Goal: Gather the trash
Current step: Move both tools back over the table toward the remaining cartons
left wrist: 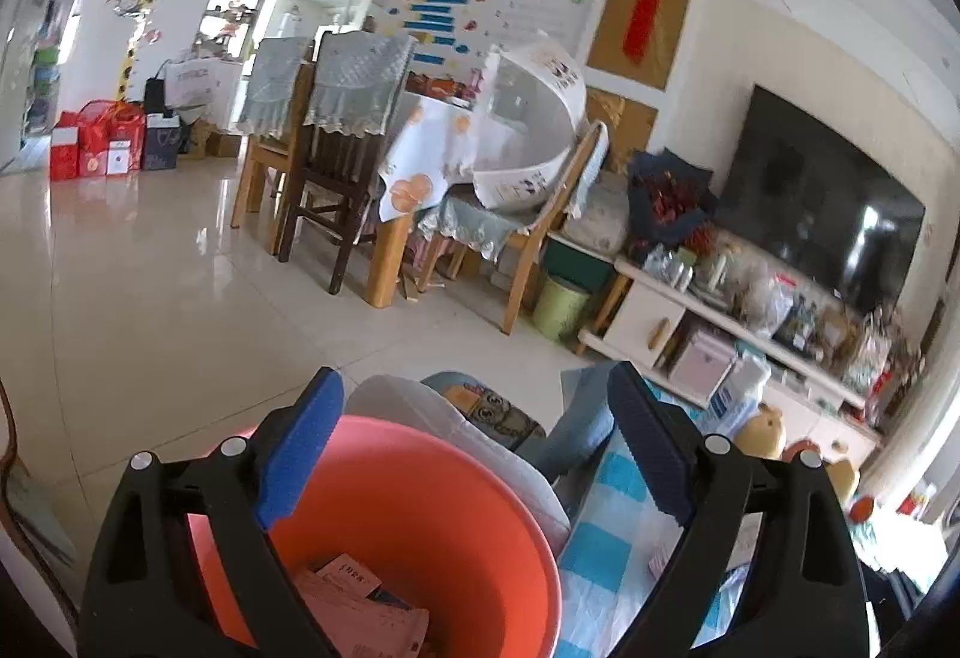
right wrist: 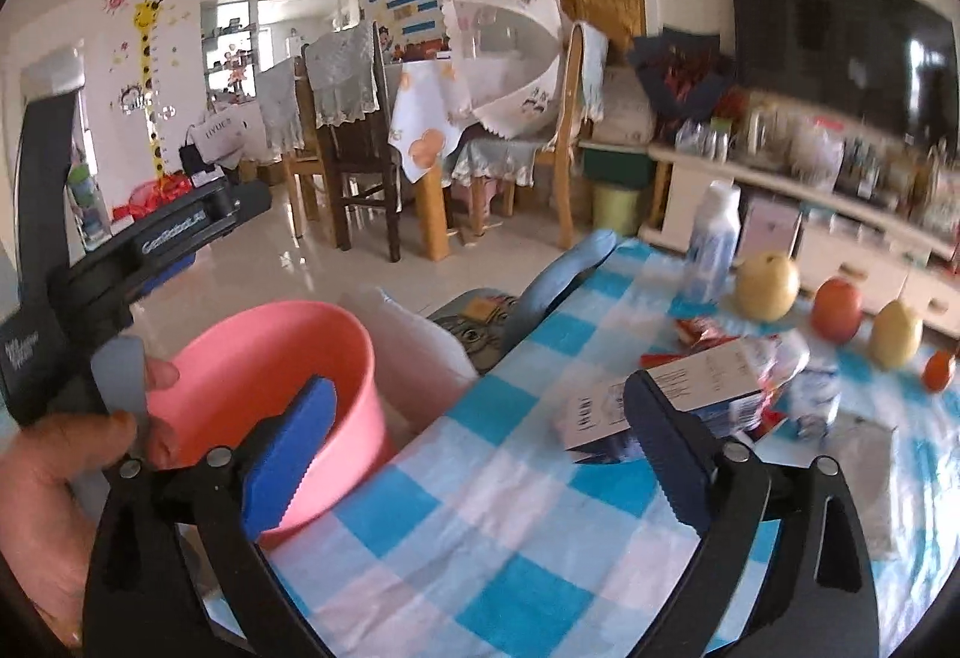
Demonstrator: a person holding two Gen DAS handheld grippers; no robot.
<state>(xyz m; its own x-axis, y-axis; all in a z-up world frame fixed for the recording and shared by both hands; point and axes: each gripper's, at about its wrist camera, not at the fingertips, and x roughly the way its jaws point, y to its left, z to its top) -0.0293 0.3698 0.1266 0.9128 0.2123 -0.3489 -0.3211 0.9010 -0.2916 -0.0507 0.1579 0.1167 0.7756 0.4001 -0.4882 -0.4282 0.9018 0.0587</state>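
Trash: a white carton [right wrist: 690, 388] lies on the checked table [right wrist: 510, 568], near its left edge. Right claw [right wrist: 480, 454] wide, empty; left claw [left wrist: 474, 442] wide, straddling the pink bucket's [left wrist: 420, 508] rim without gripping. Risk: bucket could tip off the edge. Contents: paper scraps [left wrist: 360, 604].

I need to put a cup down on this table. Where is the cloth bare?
The checked cloth is bare near the pink bucket, below the carton. Crowded further along: wrappers, bottle and the fruit row.
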